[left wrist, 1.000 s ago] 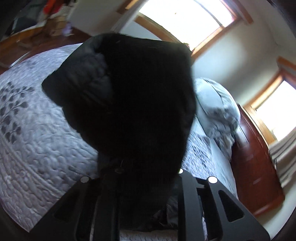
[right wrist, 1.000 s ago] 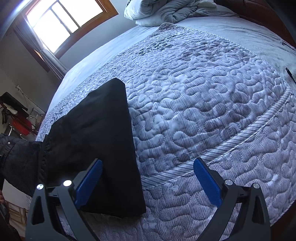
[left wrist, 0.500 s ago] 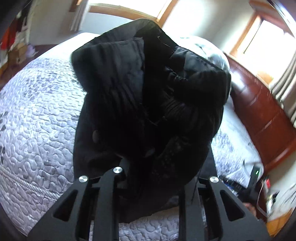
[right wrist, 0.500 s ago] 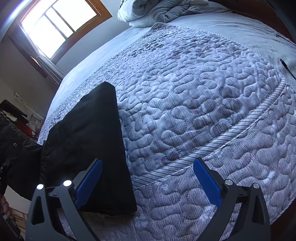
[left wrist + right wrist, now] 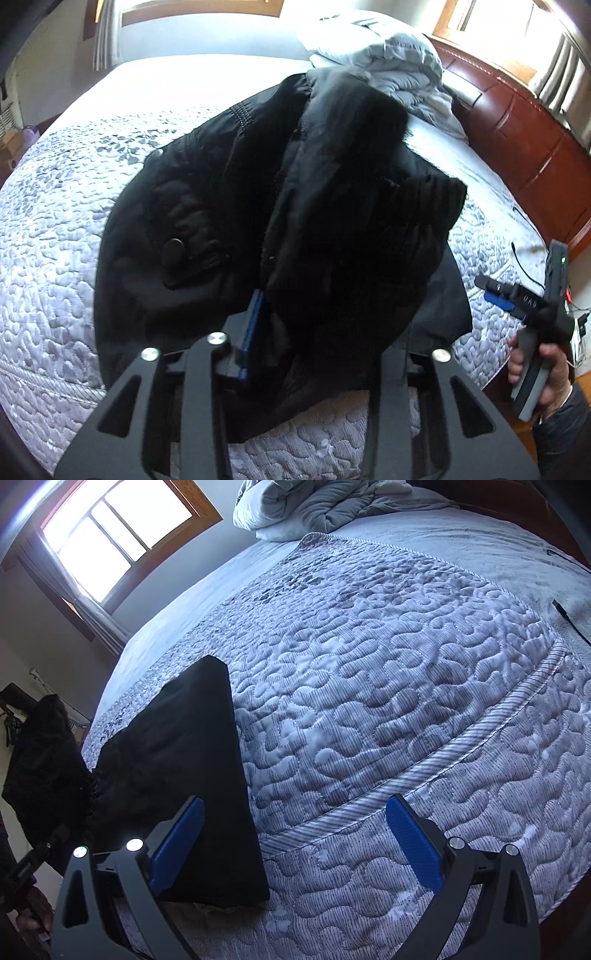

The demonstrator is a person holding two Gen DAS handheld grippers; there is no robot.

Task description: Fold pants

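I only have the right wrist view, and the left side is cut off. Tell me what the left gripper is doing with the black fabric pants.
Observer: The left gripper is clamped on a thick bunch of the black fabric pants. Only one blue pad shows.
Operator: Say which end is bunched there.
Observer: The waist end. A round black button faces the left camera.
Operator: Report where my gripper sits from there.
Observer: The right gripper hovers over the quilted grey bedspread, to the right of the bunch and clear of the fabric.
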